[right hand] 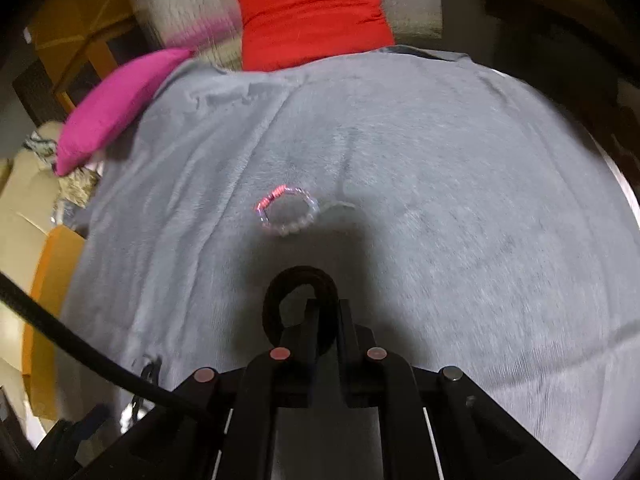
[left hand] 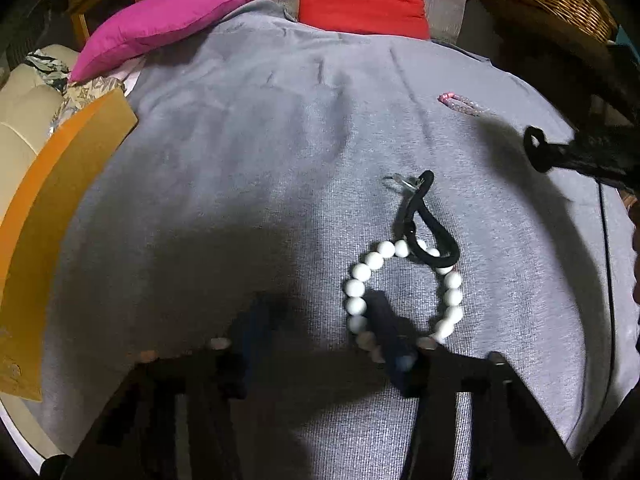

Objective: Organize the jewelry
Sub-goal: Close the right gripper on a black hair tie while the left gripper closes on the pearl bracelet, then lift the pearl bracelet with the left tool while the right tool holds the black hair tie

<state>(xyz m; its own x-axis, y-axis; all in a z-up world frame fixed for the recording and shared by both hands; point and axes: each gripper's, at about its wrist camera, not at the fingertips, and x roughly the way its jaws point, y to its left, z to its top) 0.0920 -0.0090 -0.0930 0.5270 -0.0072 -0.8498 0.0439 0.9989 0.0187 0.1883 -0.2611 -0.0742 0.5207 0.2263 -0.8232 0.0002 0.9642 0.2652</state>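
Round white bead bracelet [left hand: 404,292] on fuzzy grey blanket [left hand: 240,160]; left gripper [left hand: 320,344] half open, blurry, one finger inside bracelet; right gripper [right hand: 326,312] pinched on black hair band [right hand: 280,292]

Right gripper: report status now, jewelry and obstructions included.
Right gripper shut on black ring. Left gripper open around white bead bracelet. Black hair tie overlaps the beads.

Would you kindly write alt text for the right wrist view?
The right gripper is shut on a black hair tie above a grey blanket. A small pink and clear beaded bracelet lies on the blanket beyond it; a red cushion and a magenta cushion sit at the far edge.
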